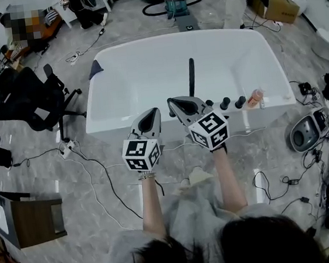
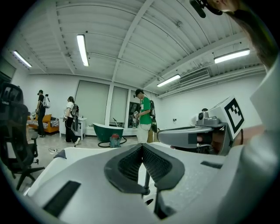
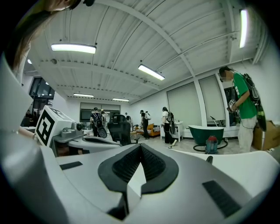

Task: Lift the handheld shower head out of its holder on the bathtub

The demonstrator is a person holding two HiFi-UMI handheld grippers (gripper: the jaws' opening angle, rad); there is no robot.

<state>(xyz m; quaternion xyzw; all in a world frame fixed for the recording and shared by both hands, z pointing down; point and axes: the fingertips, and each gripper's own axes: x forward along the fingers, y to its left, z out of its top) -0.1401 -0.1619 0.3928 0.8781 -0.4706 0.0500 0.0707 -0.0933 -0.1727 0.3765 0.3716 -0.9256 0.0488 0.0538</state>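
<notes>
The handheld shower head (image 1: 192, 76) is a black stick standing upright in its holder on the near rim of the white bathtub (image 1: 121, 118). Both grippers hover side by side over the floor, short of that rim. My left gripper (image 1: 152, 111) is shut and empty, its tips meeting (image 2: 142, 145); the shower head's stem (image 2: 147, 177) shows in the gap below the tips. My right gripper (image 1: 171, 102) is also shut with nothing in it (image 3: 140, 145), just left of and nearer than the shower head, whose top (image 3: 209, 160) peeks over its right jaw.
Three black knobs (image 1: 225, 103) and an orange bottle (image 1: 255, 97) sit on the rim right of the holder. A black office chair (image 1: 28, 99) stands at the left. Cables (image 1: 99, 176) cross the floor, and a round grey device (image 1: 306, 132) lies at the right. People stand beyond the tub.
</notes>
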